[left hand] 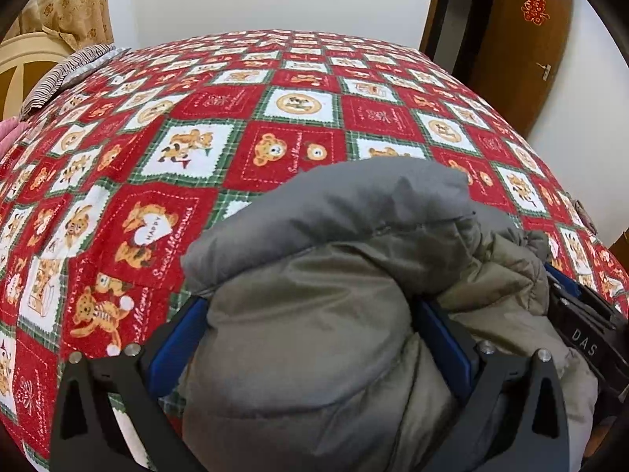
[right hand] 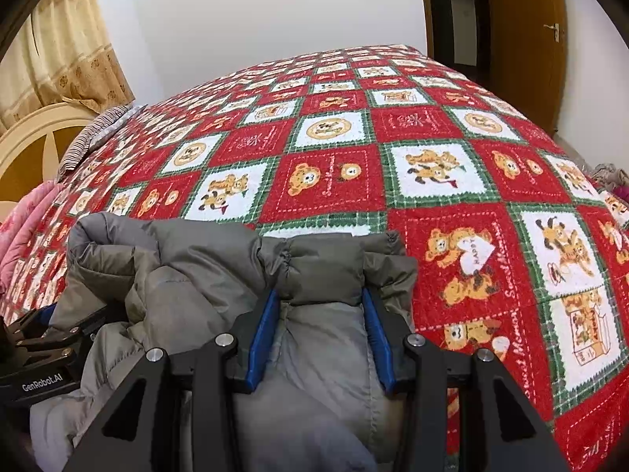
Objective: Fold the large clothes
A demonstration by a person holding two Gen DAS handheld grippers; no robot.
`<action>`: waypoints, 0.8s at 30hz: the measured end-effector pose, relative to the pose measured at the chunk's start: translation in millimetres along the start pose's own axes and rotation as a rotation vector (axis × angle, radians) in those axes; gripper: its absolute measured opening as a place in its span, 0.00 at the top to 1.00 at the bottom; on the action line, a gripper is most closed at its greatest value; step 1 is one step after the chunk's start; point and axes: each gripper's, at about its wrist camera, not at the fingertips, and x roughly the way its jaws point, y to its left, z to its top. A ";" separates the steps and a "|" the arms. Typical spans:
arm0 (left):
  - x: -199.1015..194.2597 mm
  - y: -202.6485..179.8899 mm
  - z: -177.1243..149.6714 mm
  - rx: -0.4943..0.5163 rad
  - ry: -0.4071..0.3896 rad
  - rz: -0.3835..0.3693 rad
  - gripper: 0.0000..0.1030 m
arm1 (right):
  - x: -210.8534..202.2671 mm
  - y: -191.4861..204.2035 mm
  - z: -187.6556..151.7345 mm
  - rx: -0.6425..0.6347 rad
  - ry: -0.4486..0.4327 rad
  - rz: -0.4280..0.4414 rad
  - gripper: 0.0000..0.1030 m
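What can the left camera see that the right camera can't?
Only the left camera shows the whole red paper sign on the door and the right gripper's side, lettered DAS.

Only the right camera shows the left gripper's side, lettered GenRobot.AI, and a bundle of cloth past the bed's right edge.

Both show the grey jacket squeezed between blue pads, the teddy-bear blanket, the curtain, the headboard and the brown door.
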 end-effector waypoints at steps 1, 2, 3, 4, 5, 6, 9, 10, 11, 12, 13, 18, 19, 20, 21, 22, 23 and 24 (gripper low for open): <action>-0.9 -0.1 0.2 0.003 0.003 -0.001 0.00 | -0.6 -0.5 0.6 0.000 0.002 0.003 0.55; -2.2 1.3 0.7 0.004 0.012 -0.013 0.00 | -1.4 -3.2 1.8 0.009 0.009 0.018 0.55; -4.3 3.9 1.2 0.005 0.028 -0.034 0.00 | -2.5 -5.4 3.0 0.014 0.017 0.033 0.55; -7.8 7.1 1.8 0.014 0.049 -0.059 0.00 | -6.2 -8.4 6.0 0.006 0.041 0.057 0.55; -16.0 12.8 1.6 0.019 0.066 -0.085 0.00 | -11.9 -10.8 8.6 -0.011 0.064 0.074 0.55; -26.5 18.6 0.0 0.013 0.063 -0.102 0.00 | -23.5 -14.1 10.8 -0.018 0.079 0.097 0.55; -74.2 36.5 -13.3 0.002 0.018 -0.134 0.00 | -91.0 -25.2 6.0 -0.026 -0.009 0.156 0.55; -86.6 38.1 -18.5 0.010 0.002 -0.132 0.00 | -106.9 -26.3 2.7 -0.039 -0.030 0.157 0.55; -104.6 40.5 -27.3 0.024 -0.026 -0.128 0.00 | -137.1 -26.5 -6.6 -0.063 -0.065 0.169 0.55; -119.0 42.3 -36.0 0.033 -0.051 -0.126 0.00 | -157.3 -25.2 -14.6 -0.073 -0.083 0.187 0.55; -131.3 43.2 -45.6 0.035 -0.068 -0.127 0.00 | -173.5 -24.0 -23.3 -0.077 -0.095 0.217 0.55; -156.6 30.7 -92.9 0.009 -0.088 -0.194 0.00 | -213.5 -4.7 -88.6 -0.047 -0.098 0.347 0.55; -152.5 22.0 -101.1 0.019 -0.077 -0.189 0.00 | -209.4 -0.9 -102.6 -0.038 -0.082 0.346 0.55; -148.0 15.5 -103.5 0.035 -0.063 -0.181 0.00 | -202.6 0.4 -112.3 -0.030 -0.062 0.344 0.55; -141.4 7.6 -107.5 0.053 -0.047 -0.168 0.00 | -192.7 0.6 -121.8 -0.013 -0.030 0.333 0.55; -138.3 4.5 -109.6 0.056 -0.044 -0.165 0.00 | -179.6 -1.5 -131.6 0.017 0.008 0.319 0.55; -133.9 2.6 -110.6 0.052 -0.042 -0.168 0.00 | -166.6 -5.1 -141.1 0.049 0.037 0.310 0.55; -130.5 3.0 -110.8 0.046 -0.037 -0.176 0.00 | -159.6 -9.2 -147.2 0.068 0.047 0.309 0.55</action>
